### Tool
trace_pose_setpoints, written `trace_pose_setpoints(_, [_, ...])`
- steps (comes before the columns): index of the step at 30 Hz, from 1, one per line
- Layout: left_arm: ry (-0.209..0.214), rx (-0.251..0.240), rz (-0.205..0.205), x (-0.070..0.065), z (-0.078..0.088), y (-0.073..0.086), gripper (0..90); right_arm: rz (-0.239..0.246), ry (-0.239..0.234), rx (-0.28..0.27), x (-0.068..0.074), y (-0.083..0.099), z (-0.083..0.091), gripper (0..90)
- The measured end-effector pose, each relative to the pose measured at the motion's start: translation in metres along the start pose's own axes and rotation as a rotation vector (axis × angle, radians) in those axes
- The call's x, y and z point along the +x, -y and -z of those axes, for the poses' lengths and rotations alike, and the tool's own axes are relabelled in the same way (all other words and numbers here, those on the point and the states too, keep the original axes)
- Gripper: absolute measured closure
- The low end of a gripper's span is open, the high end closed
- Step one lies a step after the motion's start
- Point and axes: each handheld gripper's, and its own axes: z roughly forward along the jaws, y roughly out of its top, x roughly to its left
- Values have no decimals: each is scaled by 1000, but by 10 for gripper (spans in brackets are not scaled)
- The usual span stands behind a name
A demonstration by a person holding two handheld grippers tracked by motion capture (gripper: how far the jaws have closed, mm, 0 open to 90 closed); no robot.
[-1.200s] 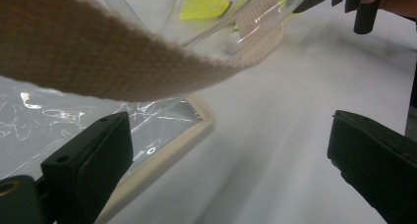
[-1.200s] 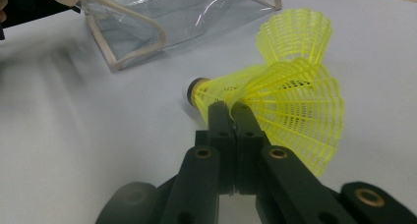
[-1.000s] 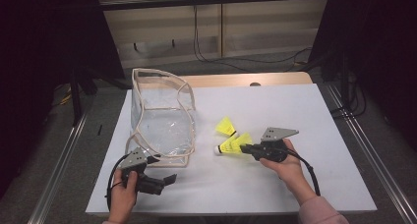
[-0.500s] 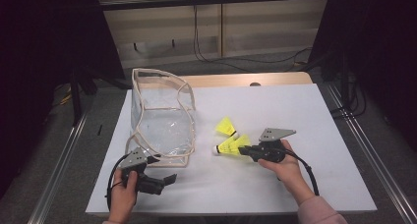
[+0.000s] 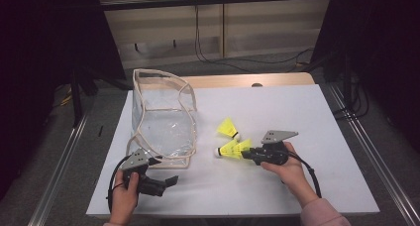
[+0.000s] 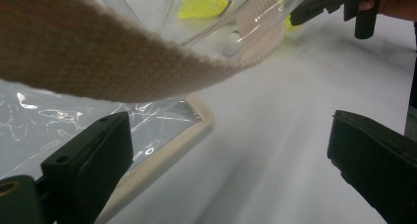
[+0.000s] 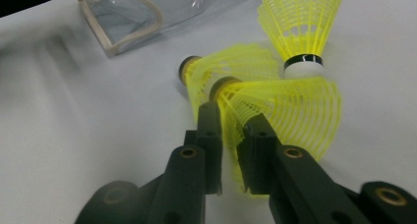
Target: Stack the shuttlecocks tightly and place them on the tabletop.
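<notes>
Three yellow shuttlecocks lie on the white table right of a clear bag [image 5: 163,122] with beige trim. One shuttlecock [image 5: 229,129] [image 7: 302,27] lies apart, farther back. Two others [image 5: 229,149] [image 7: 231,69] lie side by side. My right gripper [image 5: 246,151] [image 7: 231,121] has the skirt edge of the nearer one [image 7: 290,111] between its jaws. The jaws have just been opening and stand slightly apart around the mesh. My left gripper [image 5: 171,180] [image 6: 226,130] rests open at the bag's front corner with nothing between its jaws. The bag's strap [image 6: 98,62] crosses close over it.
The white table sheet [image 5: 297,112] has bare room at the right and back. Metal rails run along both sides of the table. The right gripper [image 6: 334,0] also shows at the top right of the left gripper view, beyond the bag's rim [image 6: 196,121].
</notes>
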Motion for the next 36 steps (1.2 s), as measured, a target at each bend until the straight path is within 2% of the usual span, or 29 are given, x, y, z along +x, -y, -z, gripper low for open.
trace_pose_setpoints(9, [-2,-4,3,0,0,0,33,-24,8,4,-3,4,7,717])
trace_pose_setpoints(12, [0,-6,3,0,0,0,33,-24,2,8,-4,6,9,733])
trace_pose_setpoints(16, [-3,-8,8,0,1,0,33,-16,-17,2,-3,6,11,870])
trace_pose_setpoints(18, [-2,-8,6,0,1,0,33,-13,-36,2,-3,6,11,894])
trace_pose_setpoints(19, [9,2,20,-1,0,0,33,-14,-34,3,-3,6,11,899])
trace_pose_setpoints(20, [-1,-7,6,0,0,0,33,-14,-40,4,-3,6,11,900])
trace_pose_setpoints(22, [10,2,20,-1,0,0,33,-18,-49,-7,-2,5,11,900])
trace_pose_setpoints(26, [1,-5,10,0,0,0,33,-20,-63,-29,-1,3,11,900])
trace_pose_setpoints(27, [-2,-9,7,0,0,0,33,-6,-61,-28,-1,2,11,900])
trace_pose_setpoints(36, [-1,-4,0,0,0,-1,33,9,-67,-21,2,0,6,900])
